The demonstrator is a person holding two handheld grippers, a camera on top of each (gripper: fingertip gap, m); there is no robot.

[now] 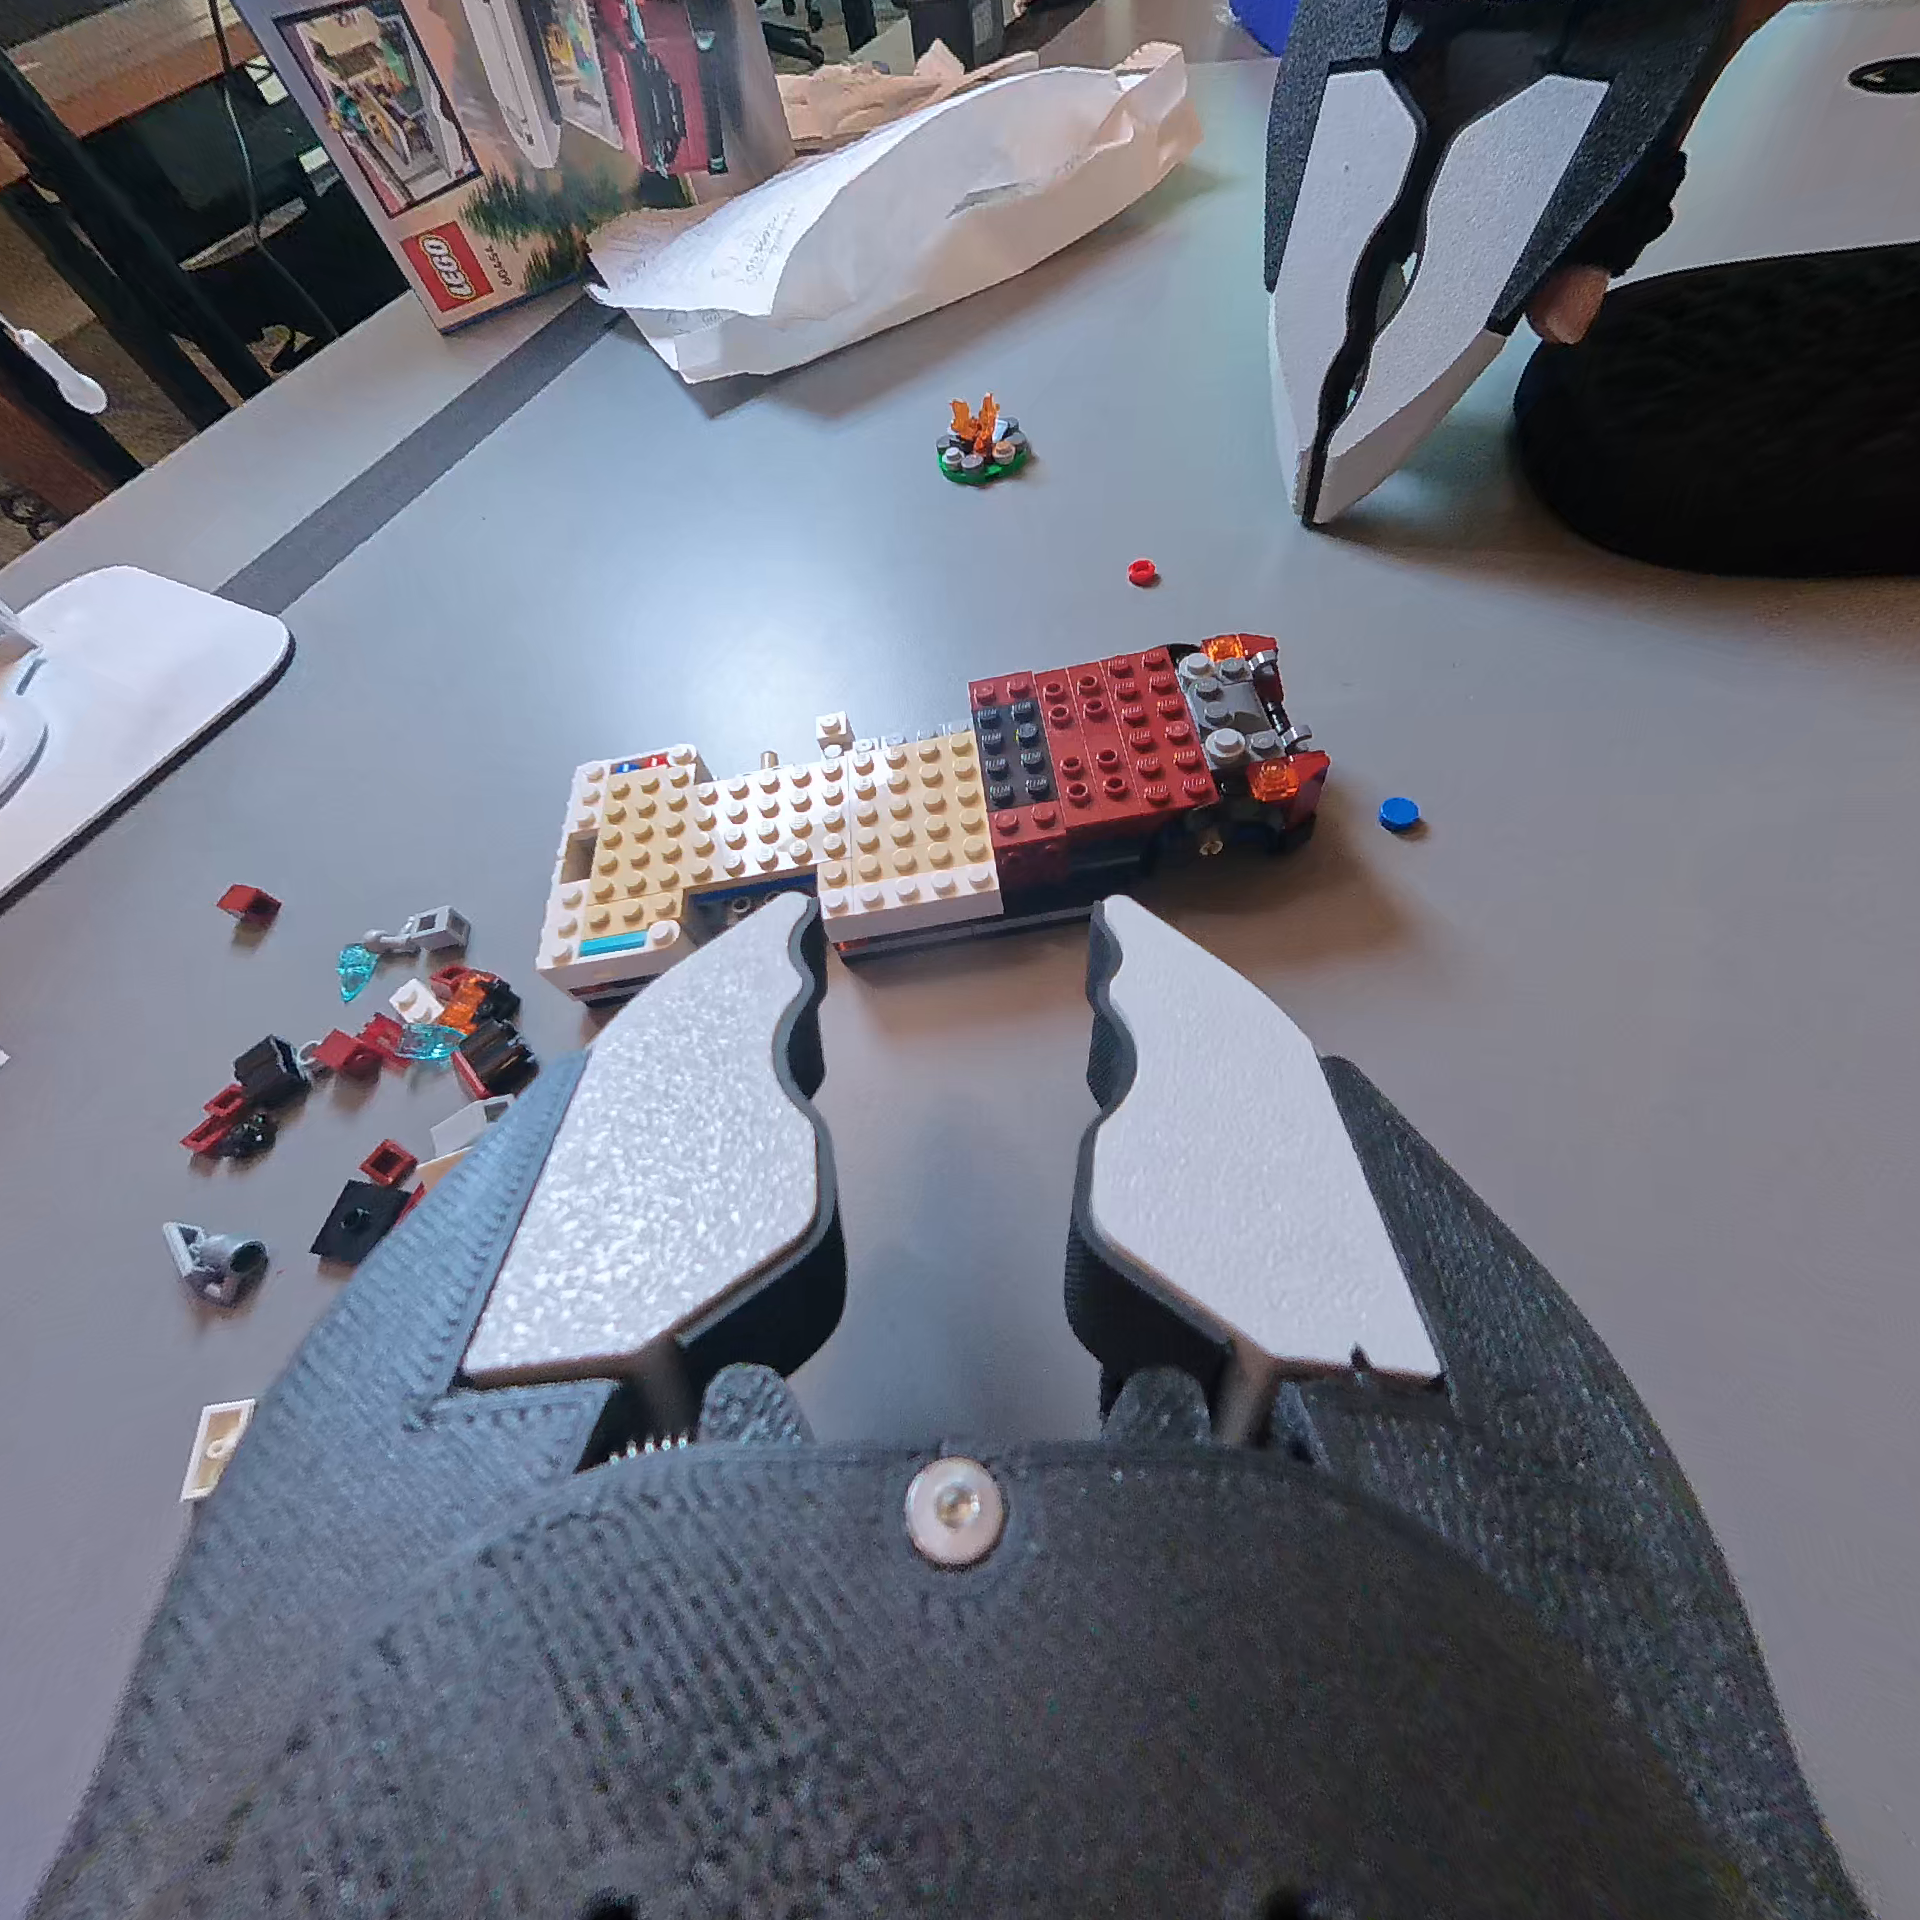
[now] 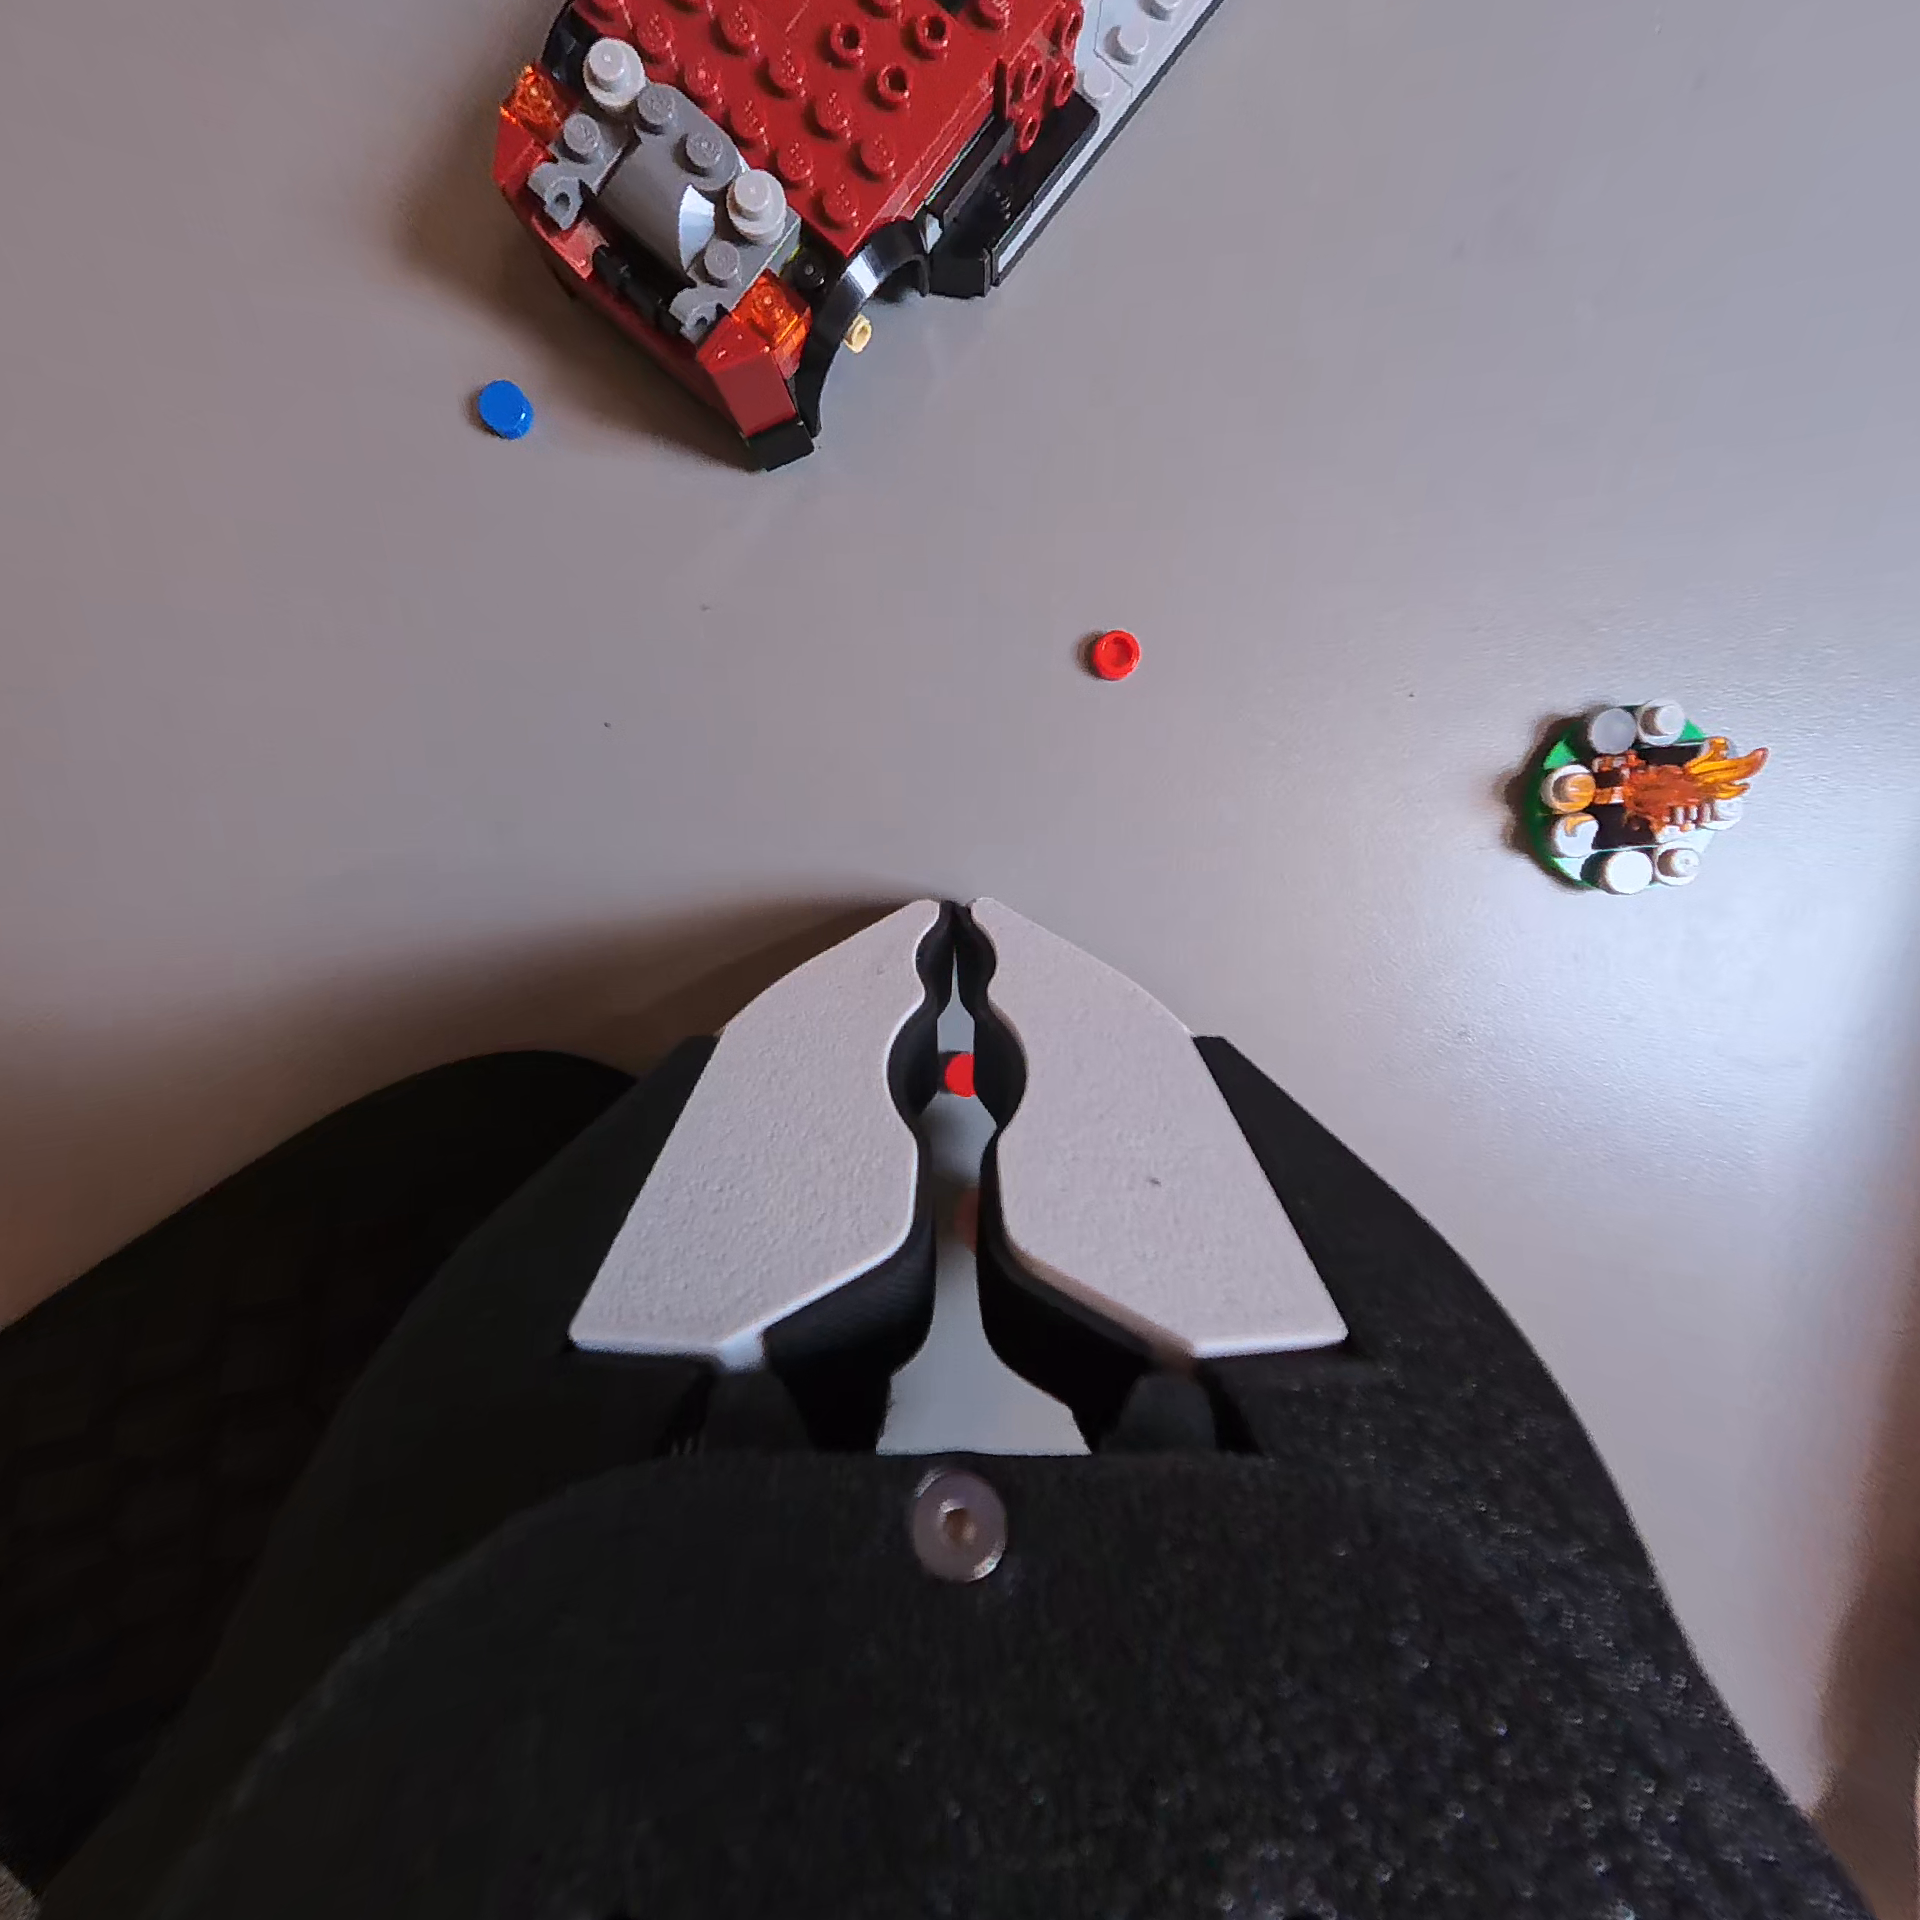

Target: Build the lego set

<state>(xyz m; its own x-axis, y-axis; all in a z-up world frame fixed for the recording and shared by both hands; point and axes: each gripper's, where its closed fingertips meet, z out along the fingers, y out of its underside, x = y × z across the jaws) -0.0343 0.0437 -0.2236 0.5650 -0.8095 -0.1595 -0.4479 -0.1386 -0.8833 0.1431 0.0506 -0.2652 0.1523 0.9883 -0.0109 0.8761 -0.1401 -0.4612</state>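
A long lego vehicle (image 1: 894,810) with tan, white and dark red plates lies on the grey table (image 1: 727,582). Its red front end shows in the right wrist view (image 2: 810,135). My left gripper (image 1: 956,920) is open and empty, low at the model's near side; its left fingertip (image 1: 800,925) overlaps the model's edge. My right gripper (image 2: 958,912) is shut, tips together and down on the table, as the left wrist view (image 1: 1314,509) also shows. A small red piece (image 2: 958,1073) shows through the slit behind the tips; I cannot tell whether it is pinched.
A red round stud (image 1: 1143,571) and a blue one (image 1: 1398,814) lie near the model's front. A small campfire build (image 1: 985,442) sits behind. Loose parts (image 1: 416,1029) lie at left. A lego box (image 1: 457,156), a white paper bag (image 1: 894,208) and a black round thing (image 1: 1745,416) stand farther back. My hands' fingertips stand some 20 cm from each other. The left gripper is farther from the red round stud (image 1: 1143,571), some 15 cm, than the right, some 5 cm. Seen from the right wrist view (image 2: 1108,662) as well.
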